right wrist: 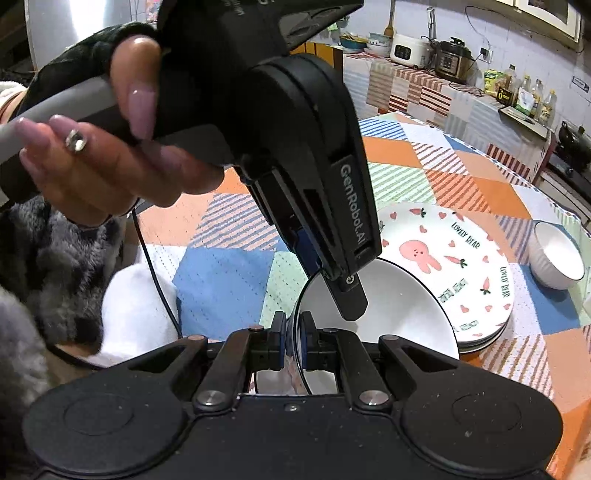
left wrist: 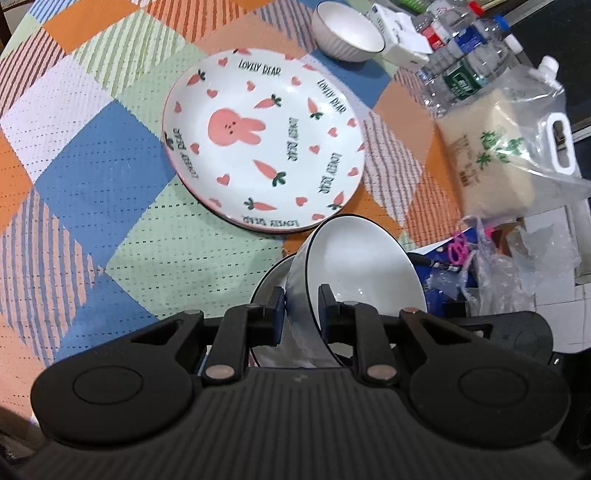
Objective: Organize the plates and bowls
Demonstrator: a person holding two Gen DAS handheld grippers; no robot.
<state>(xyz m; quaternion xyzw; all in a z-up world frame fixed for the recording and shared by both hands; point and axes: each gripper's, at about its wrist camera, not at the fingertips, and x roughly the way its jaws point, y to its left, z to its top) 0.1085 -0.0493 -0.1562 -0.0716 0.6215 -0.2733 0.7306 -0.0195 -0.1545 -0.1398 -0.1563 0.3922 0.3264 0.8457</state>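
Note:
My left gripper (left wrist: 301, 310) is shut on the wall of a tilted white bowl (left wrist: 362, 258) with a black rim, one finger inside and one outside. A second white rim (left wrist: 269, 280) shows just behind it on the left. In the right wrist view my right gripper (right wrist: 293, 332) is shut on the thin black rim of a white bowl (right wrist: 399, 314). The left gripper (right wrist: 332, 275) reaches into that bowl from above. I cannot tell which of the two bowls the right one pinches. Beyond lie stacked bunny plates (left wrist: 266, 140) (right wrist: 443, 266) and a small ribbed bowl (left wrist: 347, 33) (right wrist: 557, 258).
A patchwork cloth (left wrist: 110, 166) covers the table. Water bottles (left wrist: 465, 66), white boxes (left wrist: 399, 37), a bag of rice (left wrist: 491, 155) and crumpled plastic (left wrist: 517, 266) crowd the right edge. A person's hand (right wrist: 110, 147) holds the left gripper. A counter with cookers (right wrist: 424, 48) stands behind.

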